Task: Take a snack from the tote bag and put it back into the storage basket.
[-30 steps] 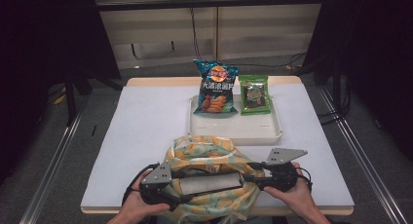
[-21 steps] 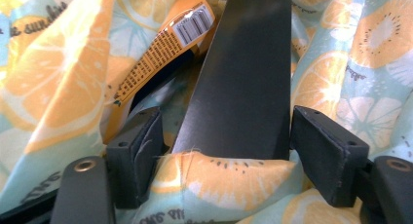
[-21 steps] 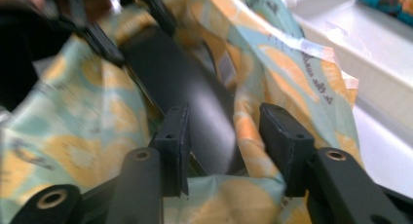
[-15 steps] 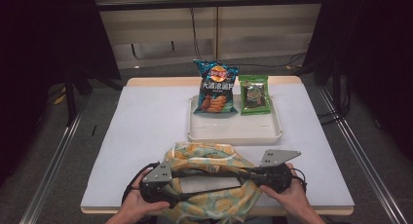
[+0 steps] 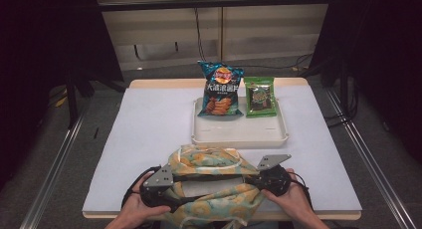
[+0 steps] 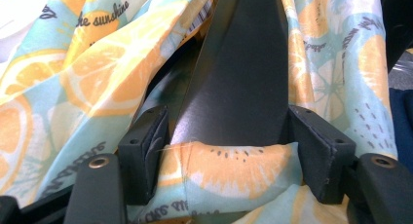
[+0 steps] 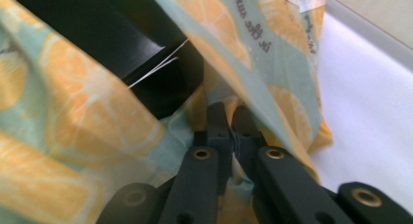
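Bag rim between both jaws

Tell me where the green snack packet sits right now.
In the high view, the green snack packet stands at the far right of the white tray, just right of the blue chip bag.

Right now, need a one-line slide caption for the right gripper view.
Right gripper pinching the edge of the lemon-print fabric bag above the white table.
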### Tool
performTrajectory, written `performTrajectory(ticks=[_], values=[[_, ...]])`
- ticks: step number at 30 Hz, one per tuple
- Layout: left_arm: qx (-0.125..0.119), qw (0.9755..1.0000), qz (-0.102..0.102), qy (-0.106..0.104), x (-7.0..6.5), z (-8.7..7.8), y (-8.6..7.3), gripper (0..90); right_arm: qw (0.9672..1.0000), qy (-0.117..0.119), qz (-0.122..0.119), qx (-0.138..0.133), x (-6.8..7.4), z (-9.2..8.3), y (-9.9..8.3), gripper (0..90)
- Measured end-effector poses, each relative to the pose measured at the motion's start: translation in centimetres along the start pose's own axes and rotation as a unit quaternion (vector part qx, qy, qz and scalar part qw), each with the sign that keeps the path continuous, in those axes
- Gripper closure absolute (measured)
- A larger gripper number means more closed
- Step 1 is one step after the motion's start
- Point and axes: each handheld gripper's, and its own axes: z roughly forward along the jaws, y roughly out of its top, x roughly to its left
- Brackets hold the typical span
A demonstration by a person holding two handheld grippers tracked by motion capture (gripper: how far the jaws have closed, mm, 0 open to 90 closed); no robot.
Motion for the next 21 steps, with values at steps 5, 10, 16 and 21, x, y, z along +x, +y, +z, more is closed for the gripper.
performTrajectory(ticks=[5,10,16,21], values=[[-0.002,0.9999,-0.009,0.005,0.3,-0.3,-0.2,34.4,0.9997,0.014,-0.015,-0.011,0.0,0.2,0.2,81.4],[-0.004,0.9999,-0.015,0.005,0.4,-0.3,-0.2,34.1,0.9992,0.028,-0.024,-0.017,0.6,-1.3,-0.4,62.4],[-0.002,0.9998,-0.018,0.008,0.5,-0.2,-0.1,33.6,0.9986,0.03,-0.043,0.006,1.5,-0.9,-1.0,49.9],[-0.003,0.9999,-0.014,0.007,0.5,-0.2,-0.1,33.6,0.9981,0.035,-0.05,-0.005,1.5,-1.0,-0.8,35.0]])
